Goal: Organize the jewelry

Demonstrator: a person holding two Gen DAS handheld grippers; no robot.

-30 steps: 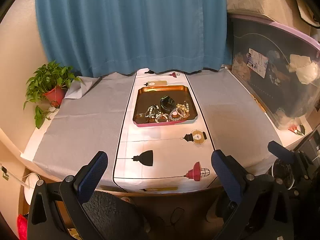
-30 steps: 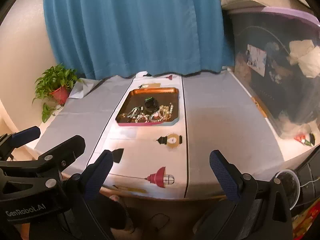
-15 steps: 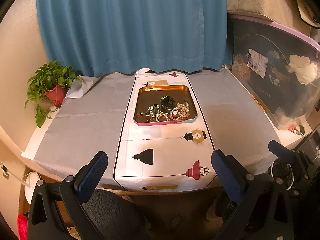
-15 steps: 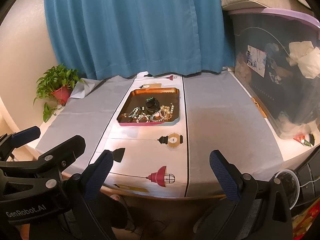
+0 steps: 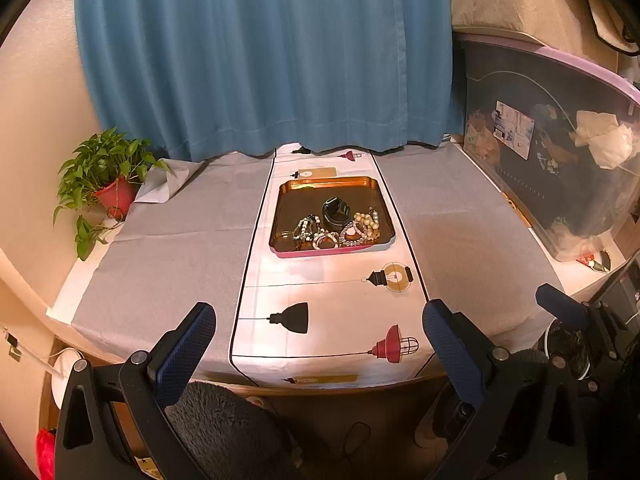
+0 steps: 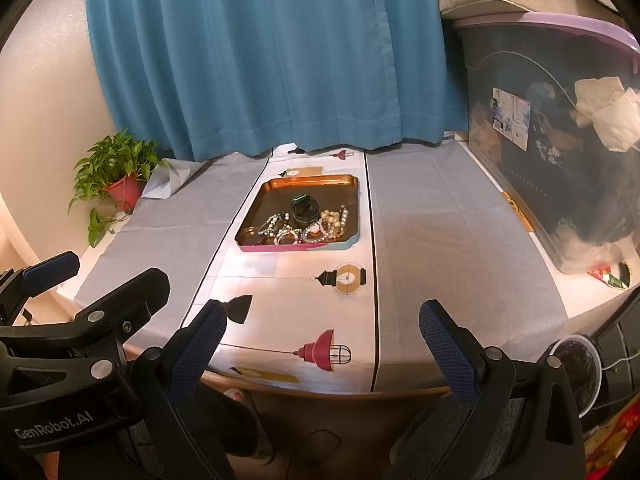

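A copper-coloured tray with a pink front rim (image 5: pixel 332 182) (image 6: pixel 308 179) sits mid-table on a white runner. In its near half lie a black watch (image 5: pixel 335 213) (image 6: pixel 304 209), a pearl bracelet (image 5: pixel 366 222) (image 6: pixel 334 220) and several beaded bracelets (image 5: pixel 310 232) (image 6: pixel 280 229). My left gripper (image 5: pixel 316 344) is open and empty, held before the table's near edge, well short of the tray. My right gripper (image 6: pixel 320 350) is open and empty too, beside it at the same edge. The left gripper's body shows at the left of the right wrist view (image 6: pixel 80 344).
A white runner with lamp prints (image 5: pixel 332 312) lies over a grey cloth (image 5: pixel 168 248). A potted plant (image 5: pixel 108 184) stands at the far left. A large clear storage bin (image 5: pixel 560 152) fills the right side. A blue curtain (image 5: pixel 264 56) hangs behind.
Both grippers have moved slightly forward towards the table; the tray appears a little nearer. Jaws stay open and the jewelry has not moved.
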